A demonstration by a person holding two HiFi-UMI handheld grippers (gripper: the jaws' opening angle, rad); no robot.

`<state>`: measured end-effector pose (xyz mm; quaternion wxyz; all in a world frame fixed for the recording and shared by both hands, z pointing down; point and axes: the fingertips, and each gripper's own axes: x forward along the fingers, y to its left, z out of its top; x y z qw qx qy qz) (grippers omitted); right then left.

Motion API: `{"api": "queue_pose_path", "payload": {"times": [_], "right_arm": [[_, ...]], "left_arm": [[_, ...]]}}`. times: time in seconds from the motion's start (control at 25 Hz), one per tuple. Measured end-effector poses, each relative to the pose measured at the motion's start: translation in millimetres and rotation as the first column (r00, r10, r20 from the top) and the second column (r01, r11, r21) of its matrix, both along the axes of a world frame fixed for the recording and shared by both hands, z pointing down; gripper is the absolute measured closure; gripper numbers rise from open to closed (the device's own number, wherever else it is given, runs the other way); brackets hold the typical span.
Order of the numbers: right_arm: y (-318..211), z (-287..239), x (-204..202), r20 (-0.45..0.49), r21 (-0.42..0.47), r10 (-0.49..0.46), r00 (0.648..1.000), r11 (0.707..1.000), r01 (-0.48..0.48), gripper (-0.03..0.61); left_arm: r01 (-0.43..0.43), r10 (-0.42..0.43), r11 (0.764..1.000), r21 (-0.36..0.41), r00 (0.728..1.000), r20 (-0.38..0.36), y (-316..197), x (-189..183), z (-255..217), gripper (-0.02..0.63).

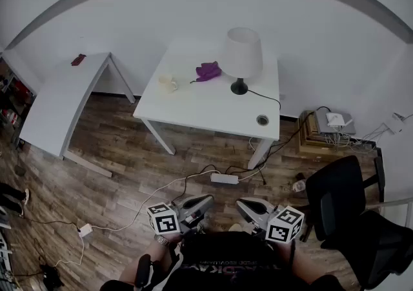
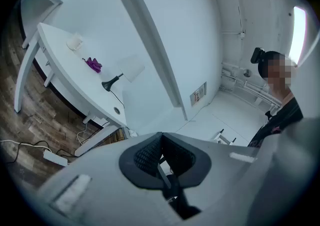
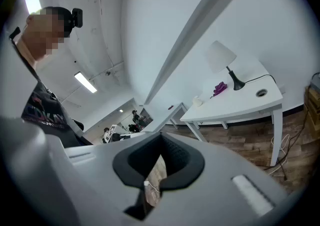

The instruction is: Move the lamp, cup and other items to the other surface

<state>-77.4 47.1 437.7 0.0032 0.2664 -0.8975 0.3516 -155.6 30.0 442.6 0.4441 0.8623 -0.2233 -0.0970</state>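
Ahead of both grippers, well apart from them, stands a white table (image 1: 193, 110). On it are the lamp (image 1: 242, 55), the cup (image 1: 168, 83) and a purple item (image 1: 208, 71), possibly cloth; the view is too small to confirm. The left gripper (image 1: 205, 201) is held low and near the body, jaws together, nothing between them. The right gripper (image 1: 241, 204) sits just beside it, jaws likewise closed and empty. A second table (image 1: 58, 104) stands ahead and to the left of the left gripper, with a small red item (image 1: 78, 59) at its far end. A power strip (image 1: 224, 179) lies on the floor between the grippers and the first table. A black chair (image 1: 339, 194) stands right of the right gripper.
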Motion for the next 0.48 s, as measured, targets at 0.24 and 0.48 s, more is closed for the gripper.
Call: {"api": "queue_pose_path", "payload": {"times": [0.24, 0.48], "right_arm": [[-3.0, -4.9, 2.5, 0.009, 0.005, 0.006, 1.0, 1.0, -0.006, 0.577], [-4.1, -3.9, 4.4, 0.013, 0.002, -0.006, 1.0, 1.0, 0.006, 0.575]], "left_arm": [[0.005, -0.005, 1.0, 0.002, 1.0, -0.012, -1.1, 4.0, 1.1, 0.618], [0.014, -0.014, 1.0, -0.003, 1.0, -0.002, -1.7, 4.9, 1.4, 0.618]]}}
